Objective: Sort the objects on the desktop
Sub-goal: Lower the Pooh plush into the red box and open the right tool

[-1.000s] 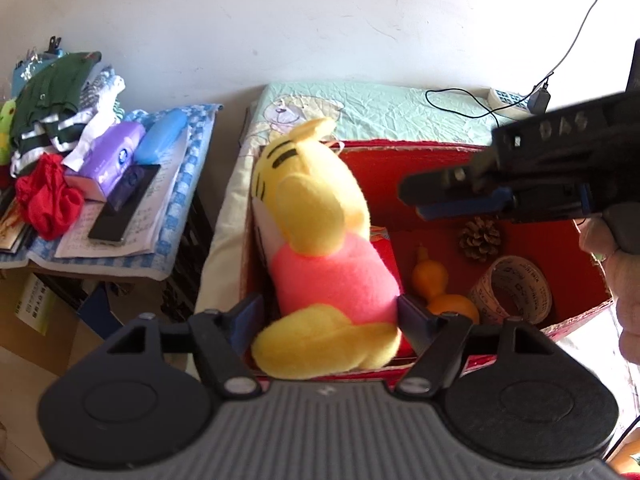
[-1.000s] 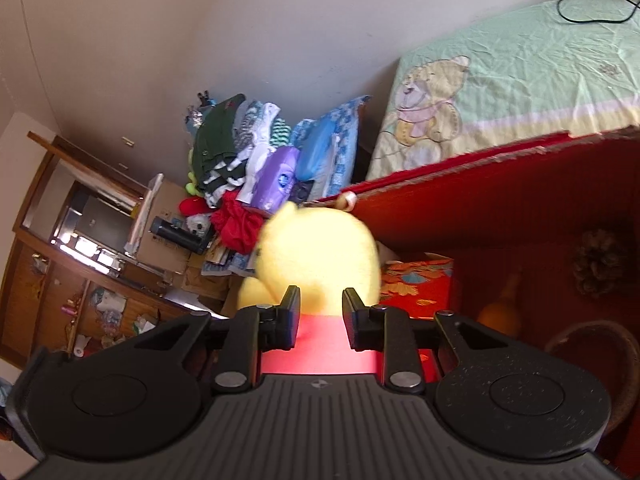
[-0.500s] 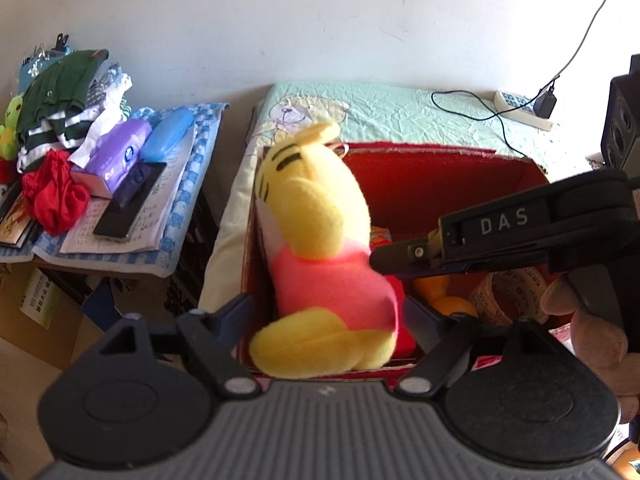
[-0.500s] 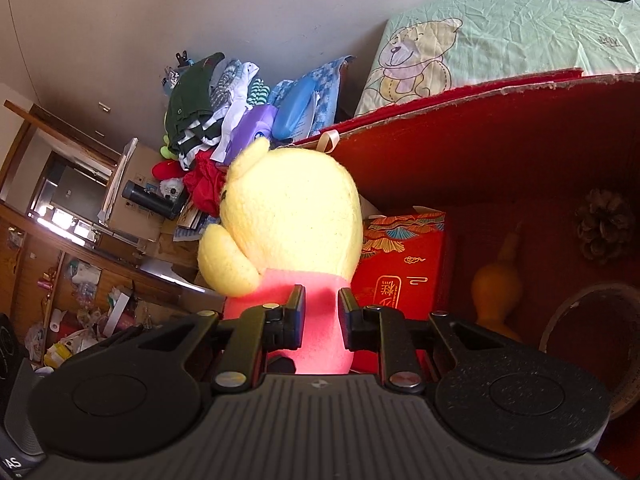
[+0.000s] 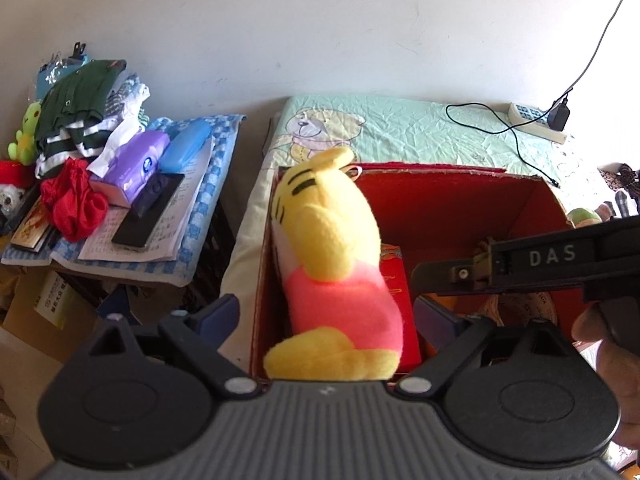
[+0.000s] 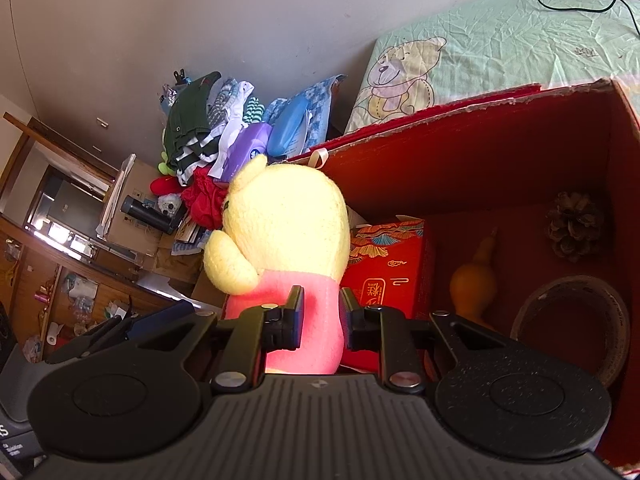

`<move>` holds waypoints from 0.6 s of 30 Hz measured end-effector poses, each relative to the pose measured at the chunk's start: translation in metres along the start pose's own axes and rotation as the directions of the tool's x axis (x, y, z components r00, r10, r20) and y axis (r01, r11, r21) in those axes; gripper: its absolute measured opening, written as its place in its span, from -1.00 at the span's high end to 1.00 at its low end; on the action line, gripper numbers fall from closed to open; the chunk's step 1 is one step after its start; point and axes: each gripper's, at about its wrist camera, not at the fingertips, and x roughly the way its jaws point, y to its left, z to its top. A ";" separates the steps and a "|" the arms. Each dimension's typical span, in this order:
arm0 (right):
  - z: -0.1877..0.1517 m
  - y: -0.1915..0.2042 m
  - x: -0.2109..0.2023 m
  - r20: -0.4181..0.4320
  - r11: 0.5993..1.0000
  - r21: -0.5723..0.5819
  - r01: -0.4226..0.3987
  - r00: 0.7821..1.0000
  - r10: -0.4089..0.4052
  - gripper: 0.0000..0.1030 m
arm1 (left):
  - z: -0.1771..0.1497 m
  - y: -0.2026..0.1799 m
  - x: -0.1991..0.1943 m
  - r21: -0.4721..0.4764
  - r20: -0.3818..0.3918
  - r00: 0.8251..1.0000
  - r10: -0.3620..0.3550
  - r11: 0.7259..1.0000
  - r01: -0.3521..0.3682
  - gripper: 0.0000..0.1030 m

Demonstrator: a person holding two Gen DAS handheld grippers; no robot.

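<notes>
A yellow plush toy (image 5: pixel 332 240) in a pink shirt leans upright against the left wall of the red cardboard box (image 5: pixel 440 208). My left gripper (image 5: pixel 326 308) is open wide, its fingers standing clear on either side of the toy's feet. My right gripper (image 5: pixel 424 280) reaches in from the right, its tip beside the toy's pink body. In the right wrist view the plush toy (image 6: pixel 288 216) stands just beyond my right gripper (image 6: pixel 322 312), whose fingers are almost together with only a narrow gap and nothing clamped.
Inside the red box (image 6: pixel 480 152) lie a red packet (image 6: pixel 384 268), an orange gourd (image 6: pixel 474 284), a pine cone (image 6: pixel 576 224) and a tape roll (image 6: pixel 568 300). A cluttered side table (image 5: pixel 192 264) stands left. A green bedsheet (image 5: pixel 420 132) with a power strip (image 5: pixel 536 120) lies behind.
My left fingers have spread away from the plush, which now rests in the box. The right gripper has dropped lower beside the toy, its narrow gap unchanged.
</notes>
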 end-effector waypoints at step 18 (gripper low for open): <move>-0.019 0.001 -0.035 0.105 1.000 0.010 0.016 0.994 -0.017 0.53 | 0.009 -0.019 -0.015 0.056 0.008 0.999 0.037 0.998 -0.037 -0.84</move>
